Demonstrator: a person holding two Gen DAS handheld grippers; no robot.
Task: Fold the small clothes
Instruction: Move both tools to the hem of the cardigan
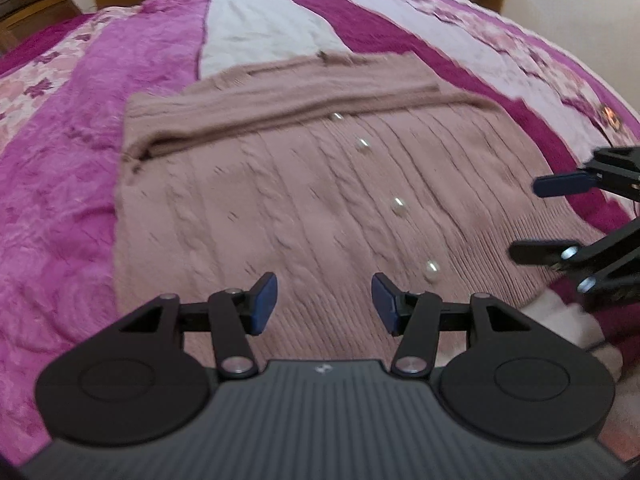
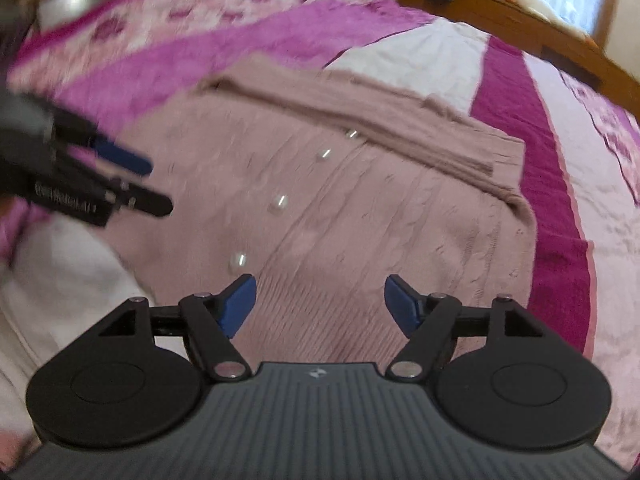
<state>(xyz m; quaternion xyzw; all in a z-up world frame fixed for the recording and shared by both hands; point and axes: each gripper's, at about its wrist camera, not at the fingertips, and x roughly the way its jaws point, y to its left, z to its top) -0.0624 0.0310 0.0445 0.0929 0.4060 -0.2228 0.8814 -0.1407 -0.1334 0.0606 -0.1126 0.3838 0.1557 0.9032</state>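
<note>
Right wrist, tool lettering (image 2: 66, 199) blurred, unreadable

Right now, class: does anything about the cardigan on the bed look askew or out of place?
Nothing stands out. The pink cardigan lies flat on the bedspread, sleeves folded across its top, pearl buttons in line. Both grippers are open and empty.

- Dusty-pink cable-knit cardigan (image 1: 280, 208): soft ribbed wool, matt, with glossy pearl buttons (image 1: 400, 207) down its middle.
- Magenta-and-white striped plush bedspread (image 1: 60, 200): fuzzy, crushed pile.
- Brown wooden bed frame (image 2: 500, 20), at one o'clock: smooth, slightly shiny.
- Black matt plastic left gripper (image 1: 324, 304): blue rubbery pads (image 1: 264, 304), bright metal pivots.
</note>
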